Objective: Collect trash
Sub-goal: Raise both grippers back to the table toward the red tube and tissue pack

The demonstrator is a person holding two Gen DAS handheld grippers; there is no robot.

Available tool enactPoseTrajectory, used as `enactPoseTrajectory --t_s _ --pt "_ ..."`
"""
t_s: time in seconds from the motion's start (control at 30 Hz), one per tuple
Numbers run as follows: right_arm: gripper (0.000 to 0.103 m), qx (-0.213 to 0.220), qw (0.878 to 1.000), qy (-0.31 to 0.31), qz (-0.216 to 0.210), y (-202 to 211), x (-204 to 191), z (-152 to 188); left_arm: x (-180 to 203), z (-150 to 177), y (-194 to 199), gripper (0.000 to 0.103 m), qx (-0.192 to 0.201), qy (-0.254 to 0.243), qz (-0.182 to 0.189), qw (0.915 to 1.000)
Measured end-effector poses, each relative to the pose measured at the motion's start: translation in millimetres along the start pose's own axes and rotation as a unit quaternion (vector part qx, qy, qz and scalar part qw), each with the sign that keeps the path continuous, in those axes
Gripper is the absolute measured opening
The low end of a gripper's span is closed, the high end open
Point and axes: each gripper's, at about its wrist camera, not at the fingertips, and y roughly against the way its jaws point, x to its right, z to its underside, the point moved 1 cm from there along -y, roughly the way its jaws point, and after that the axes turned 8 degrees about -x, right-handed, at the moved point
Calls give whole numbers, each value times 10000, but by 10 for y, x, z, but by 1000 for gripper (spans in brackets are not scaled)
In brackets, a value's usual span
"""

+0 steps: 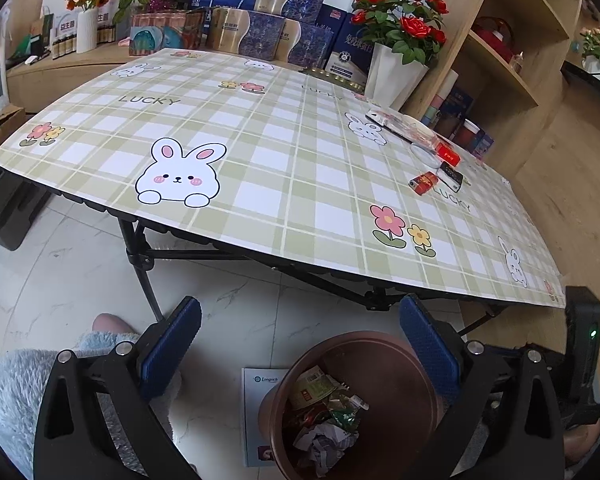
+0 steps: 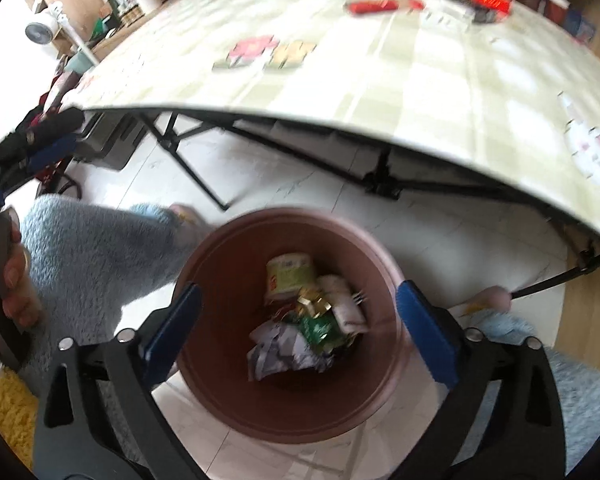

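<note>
Crumpled paper and wrappers [image 2: 300, 328] were already gathered in the brown bin [image 2: 228, 392] on the floor near the table [image 1: 260, 160]. Red packets [image 1: 423, 182] were left far right. Both the right gripper [image 2: 298, 316] and left gripper [image 1: 300, 336] were spread apart, empty.
</note>
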Motion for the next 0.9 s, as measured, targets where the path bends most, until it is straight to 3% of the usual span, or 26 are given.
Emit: enactPoseTrajectory --t_s 0.2,0.37,0.53,0.67,0.8,0.9 --pt "97 549 9983 -203 8 257 183 -150 30 -23 16 97 93 -79 -50 9999" --pt "97 805 9966 -165 -8 467 260 -295 116 -105 82 97 494 -262 -201 9982" --pt "97 1164 9929 -112 222 653 354 -422 280 -244 161 97 877 -768 -410 9923" --pt "97 1216 9922 -245 151 687 486 -506 355 -378 197 97 1040 -888 -330 9901" --pt "97 1189 9917 -495 -27 702 642 -616 432 -536 140 97 966 -981 -254 9901" --pt "97 1146 9921 -471 193 693 695 -685 533 -662 70 97 906 -1171 -273 9886"
